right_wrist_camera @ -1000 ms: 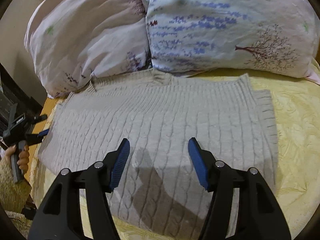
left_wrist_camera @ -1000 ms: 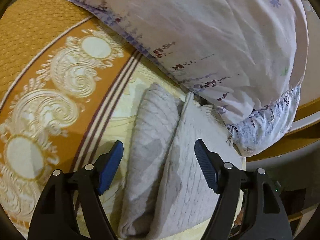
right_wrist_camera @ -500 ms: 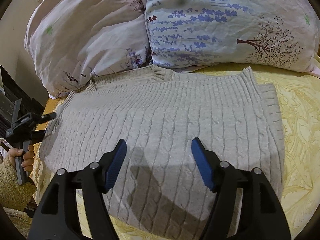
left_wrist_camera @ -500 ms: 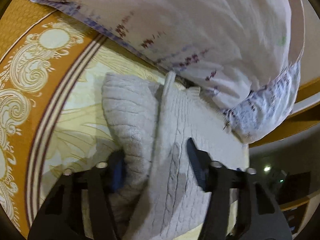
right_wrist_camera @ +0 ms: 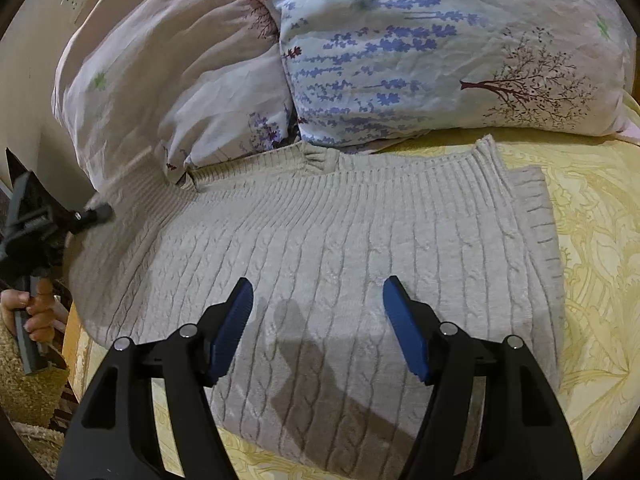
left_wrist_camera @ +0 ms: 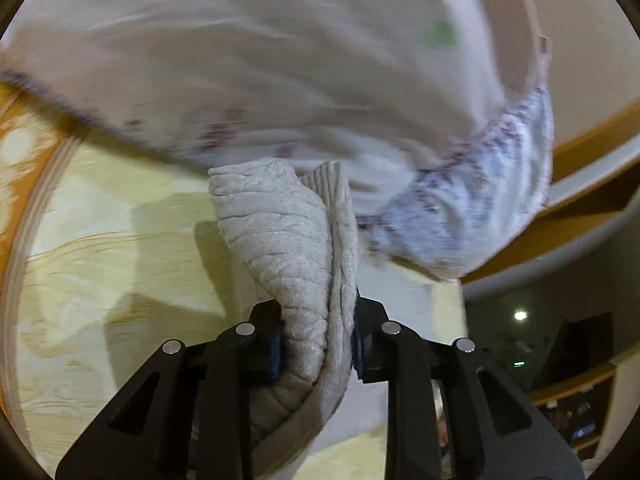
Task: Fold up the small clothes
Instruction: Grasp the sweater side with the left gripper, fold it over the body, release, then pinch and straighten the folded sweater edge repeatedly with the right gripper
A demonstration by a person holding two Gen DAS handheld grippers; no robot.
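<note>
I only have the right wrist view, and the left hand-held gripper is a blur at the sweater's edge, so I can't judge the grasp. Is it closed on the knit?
Observer: Yes. In the left wrist view the left hand-held gripper is shut on the sweater.
Operator: One layer or several?
Observer: Several, it seems: a rolled fold beside a ribbed edge, both between the pads.
Operator: What lies ahead of it?
Observer: The pillow, blurred, right behind the pinched fold.
</note>
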